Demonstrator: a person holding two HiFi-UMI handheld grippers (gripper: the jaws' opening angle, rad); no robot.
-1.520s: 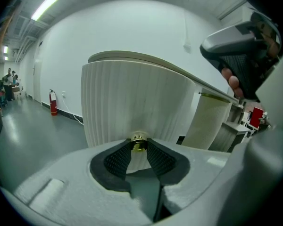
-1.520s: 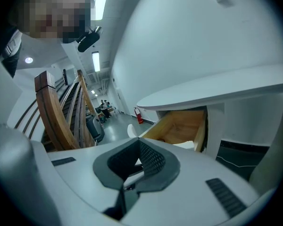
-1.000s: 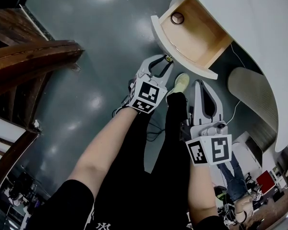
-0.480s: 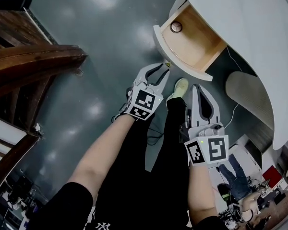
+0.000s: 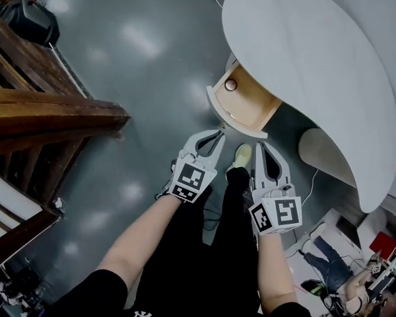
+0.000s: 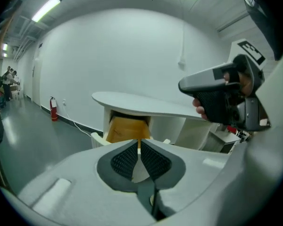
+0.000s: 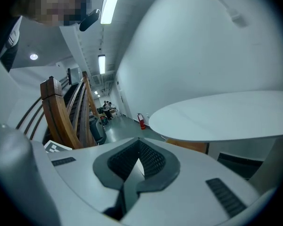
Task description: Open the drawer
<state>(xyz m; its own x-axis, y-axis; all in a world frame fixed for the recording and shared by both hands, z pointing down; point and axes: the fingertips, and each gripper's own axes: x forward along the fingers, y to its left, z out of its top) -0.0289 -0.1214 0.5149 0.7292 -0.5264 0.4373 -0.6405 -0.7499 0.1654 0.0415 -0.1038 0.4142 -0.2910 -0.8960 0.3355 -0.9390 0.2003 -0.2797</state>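
Observation:
The drawer [image 5: 245, 109] stands pulled out from under the white oval table [image 5: 317, 58], its wooden inside showing, with a small round thing [image 5: 231, 84] at its back. My left gripper [image 5: 216, 137] hangs just in front of the drawer's front edge, apart from it. Its jaws have just been closing and stand shut with nothing between them; in the left gripper view the left gripper [image 6: 139, 141] points at the drawer [image 6: 126, 128]. My right gripper [image 5: 259, 148] is beside it, shut and empty; in the right gripper view the right gripper [image 7: 139, 141] sits below the table top [image 7: 226, 114].
A wooden stair railing [image 5: 46, 111] fills the left side. The person's legs and a pale shoe [image 5: 241, 155] stand on the grey floor below the grippers. A red fire extinguisher [image 6: 53, 108] stands by the far wall. Clutter lies at the bottom right.
Both grippers have risen and the drawer now lies farther below them. The left gripper's jaws, open near the drawer front before, have come together. The drawer has stayed open.

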